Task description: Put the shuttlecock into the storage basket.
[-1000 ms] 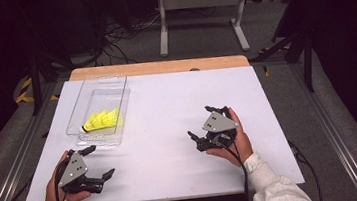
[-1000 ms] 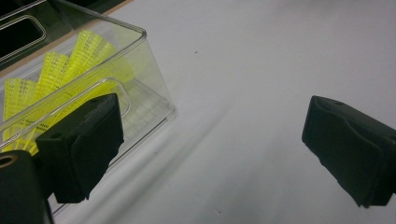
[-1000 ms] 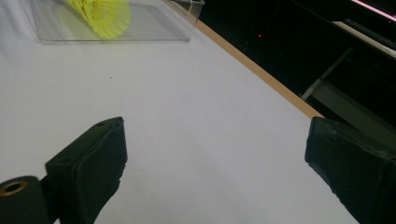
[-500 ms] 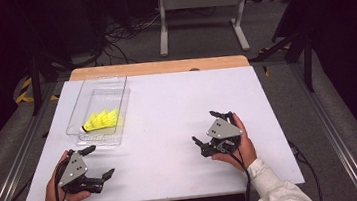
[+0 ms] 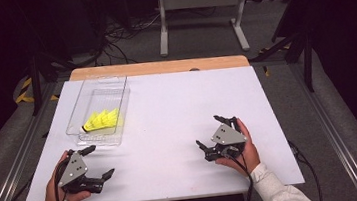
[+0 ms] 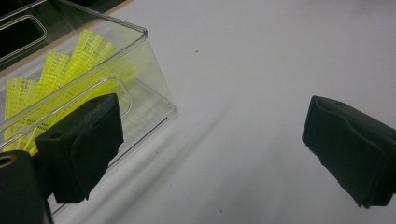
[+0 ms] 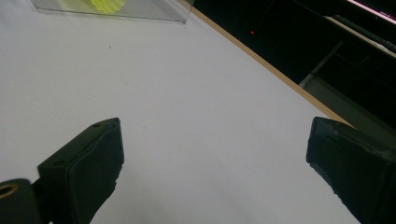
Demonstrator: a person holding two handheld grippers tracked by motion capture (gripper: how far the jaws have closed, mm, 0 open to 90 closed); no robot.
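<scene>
The yellow shuttlecocks [image 5: 101, 120] lie on their sides in a row inside the clear plastic box [image 5: 119, 129], their dark cork heads toward the desk's left edge and their netted skirts fanned toward its middle. The box stands in the far left part of the white desk [image 5: 177, 110], its long sides running from front to back, and the shuttlecocks rest in its near half; a second clear tray or lid [image 5: 104, 83] sits at its far end, though how the two join cannot be told. In the left gripper view the shuttlecocks [image 6: 56, 79] show through the box's near corner wall [image 6: 149, 84], just beyond the left-hand finger. The left gripper [image 5: 92, 164] is held low over the desk's front left corner, just in front of the box and apart from it, with its fingers [image 6: 84, 144] spread wide and nothing between them but bare desk. The right gripper [image 5: 213, 133] is held near the front edge, right of the middle and well apart from the box, pointing toward the far left; its fingers [image 7: 88, 163] also stand wide apart and hold nothing. In the right gripper view the box [image 7: 140, 13] and a bit of yellow [image 7: 107, 4] lie far off at the top, with the desk's wooden far edge [image 7: 261, 60] running beside them. A hand [image 5: 244, 151] grips each tool from behind, white sleeves at the wrists, and a cable [image 5: 248, 183] trails off the front edge from the right one.
</scene>
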